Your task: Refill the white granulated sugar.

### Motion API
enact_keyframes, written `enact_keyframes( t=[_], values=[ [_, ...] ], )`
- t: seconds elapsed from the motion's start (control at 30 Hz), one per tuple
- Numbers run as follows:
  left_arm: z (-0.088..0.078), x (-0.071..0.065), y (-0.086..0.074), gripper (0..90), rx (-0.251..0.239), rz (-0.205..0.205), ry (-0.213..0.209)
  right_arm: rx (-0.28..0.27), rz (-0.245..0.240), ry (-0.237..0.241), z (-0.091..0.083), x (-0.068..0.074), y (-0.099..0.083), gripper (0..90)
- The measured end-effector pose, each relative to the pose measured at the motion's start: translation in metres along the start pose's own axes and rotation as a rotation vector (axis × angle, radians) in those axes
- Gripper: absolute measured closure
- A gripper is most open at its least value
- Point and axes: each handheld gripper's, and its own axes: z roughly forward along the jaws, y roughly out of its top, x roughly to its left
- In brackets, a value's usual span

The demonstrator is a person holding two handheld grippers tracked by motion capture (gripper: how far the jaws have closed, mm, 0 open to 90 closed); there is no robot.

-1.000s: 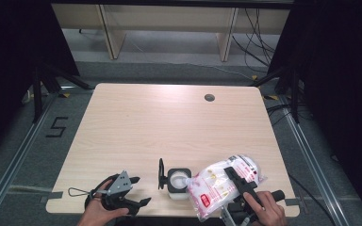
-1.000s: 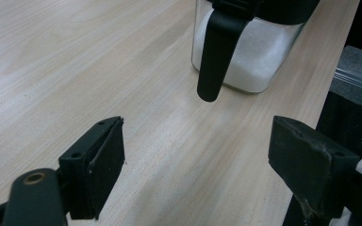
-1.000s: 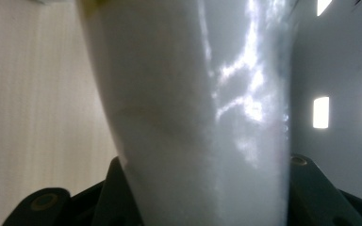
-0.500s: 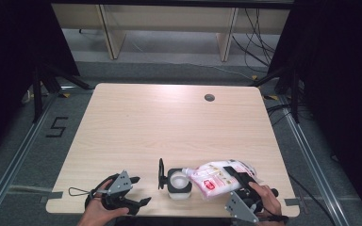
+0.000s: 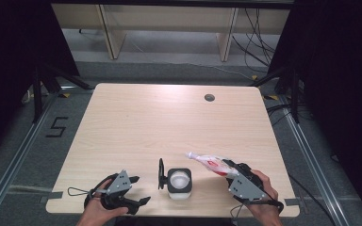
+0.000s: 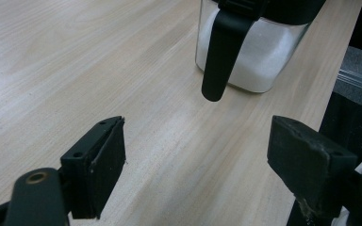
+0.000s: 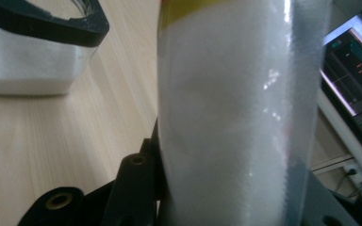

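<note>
- A square glass jar (image 5: 179, 183) with a black collar stood near the front edge of the wooden table (image 5: 169, 122), roughly midway between the two hands, part full of a white powder or grain.
- Its black lid (image 5: 160, 173) hung open on the jar's left side, standing on edge.
- The right gripper (image 5: 230, 170) held a clear plastic bag (image 5: 211, 162) with red print, also full of white stuff. The bag stuck out from the jaws toward the jar, its far tip above the table just right of the jar and not touching it.
- Those jaws had just been closing, with the bag between them; in the right gripper view the bag (image 7: 235, 117) rose thick and white straight up from the jaws, pressed in their grip.
- In that same view the jar (image 7: 33, 52) sat to the upper left, its black rim open at the top.
- The left gripper (image 5: 139, 203) rested low by the front left corner of the table, held by the person's left hand (image 5: 99, 214), well short of the jar.
- Its jaws stood wide apart with nothing between them; the left gripper view showed bare wood in the gap, and beyond it the jar (image 6: 254, 56) with the lid's black latch (image 6: 219, 56) hanging down its side.
- A small dark round hole (image 5: 209, 98) marked the far side of the table.
</note>
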Motion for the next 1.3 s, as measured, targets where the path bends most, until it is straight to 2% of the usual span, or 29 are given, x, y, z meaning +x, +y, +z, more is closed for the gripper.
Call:
enact_keyframes(
  t=[0.03,0.07,0.1,0.13,0.17,0.2,0.27,0.3,0.33,0.43,0.53,0.57,0.67,0.8,0.83,0.87,0.9,0.93,0.97,1.0,1.03,1.13,1.23,1.3],
  values=[
    [0.000,-0.001,0.000,19.5,-0.008,-0.013,-0.004,-0.005,0.017,0.006,0.002,-0.001,-0.001,67.2],
    [0.000,0.001,0.000,19.5,-0.006,0.013,-0.005,-0.008,0.031,0.007,0.005,-0.002,-0.002,67.2],
    [-0.001,0.001,0.000,19.5,-0.001,0.000,-0.003,-0.016,0.054,0.012,0.007,-0.003,-0.003,67.3],
    [0.001,0.000,-0.001,19.5,-0.021,-0.011,-0.004,-0.016,0.084,0.018,0.009,-0.004,-0.005,67.3],
    [0.001,0.001,-0.001,19.5,-0.028,-0.011,-0.009,-0.026,0.093,0.026,0.010,-0.006,-0.006,67.4],
    [0.000,0.000,0.000,19.5,-0.011,-0.008,-0.005,-0.031,0.129,0.030,0.012,-0.007,-0.009,67.5],
    [0.000,0.001,0.001,19.5,-0.009,0.017,-0.007,-0.045,0.165,0.038,0.015,-0.010,-0.013,67.7],
    [0.000,-0.002,0.000,19.5,-0.017,-0.024,-0.008,-0.047,0.191,0.037,0.016,-0.011,-0.015,67.8],
    [0.000,-0.001,0.001,19.5,-0.017,-0.009,-0.010,-0.049,0.212,0.040,0.017,-0.012,-0.018,67.9],
    [0.000,-0.002,0.000,19.5,-0.019,-0.024,-0.008,-0.056,0.268,0.040,0.017,-0.015,-0.027,68.0],
    [0.001,-0.002,0.000,19.5,-0.024,-0.019,-0.011,-0.072,0.295,0.030,0.017,-0.018,-0.033,68.2],
    [0.001,-0.001,0.000,19.4,-0.021,-0.004,-0.011,-0.076,0.312,0.027,0.016,-0.018,-0.034,68.2],
    [0.000,-0.002,0.000,19.5,-0.025,-0.024,-0.012,-0.085,0.340,0.021,0.016,-0.020,-0.038,68.2],
    [0.001,-0.002,0.000,19.5,-0.023,-0.017,-0.009,-0.052,0.377,0.011,0.013,-0.020,-0.044,68.2],
    [0.001,-0.002,0.000,19.5,-0.023,-0.021,-0.012,-0.052,0.382,0.010,0.011,-0.020,-0.045,68.2],
    [0.001,-0.001,0.000,19.5,-0.018,-0.005,-0.009,-0.067,0.357,-0.005,0.010,-0.022,-0.047,68.2],
    [0.000,-0.002,0.000,19.5,-0.011,-0.003,-0.008,-0.059,0.391,0.013,0.008,-0.022,-0.047,68.3],
    [0.000,-0.001,0.000,19.5,-0.001,0.010,-0.006,-0.061,0.404,0.012,0.006,-0.022,-0.048,68.3],
    [0.001,-0.002,0.000,19.5,-0.020,-0.006,-0.010,-0.058,0.429,0.012,0.004,-0.022,-0.050,68.2],
    [0.001,-0.001,0.000,19.5,-0.020,0.000,-0.009,-0.062,0.439,0.007,0.003,-0.022,-0.051,68.1],
    [0.001,-0.002,0.000,19.5,-0.023,-0.023,-0.010,-0.068,0.447,-0.008,0.002,-0.023,-0.053,68.1],
    [0.000,-0.002,0.000,19.5,-0.024,-0.024,-0.008,-0.058,0.466,-0.022,-0.003,-0.024,-0.058,67.7],
    [0.000,-0.002,0.000,19.5,-0.021,-0.014,-0.007,-0.048,0.528,-0.025,-0.007,-0.025,-0.063,67.0],
    [0.000,-0.002,0.000,19.5,-0.025,-0.007,-0.013,-0.079,0.507,-0.034,-0.007,-0.029,-0.069,66.8]
  ],
)
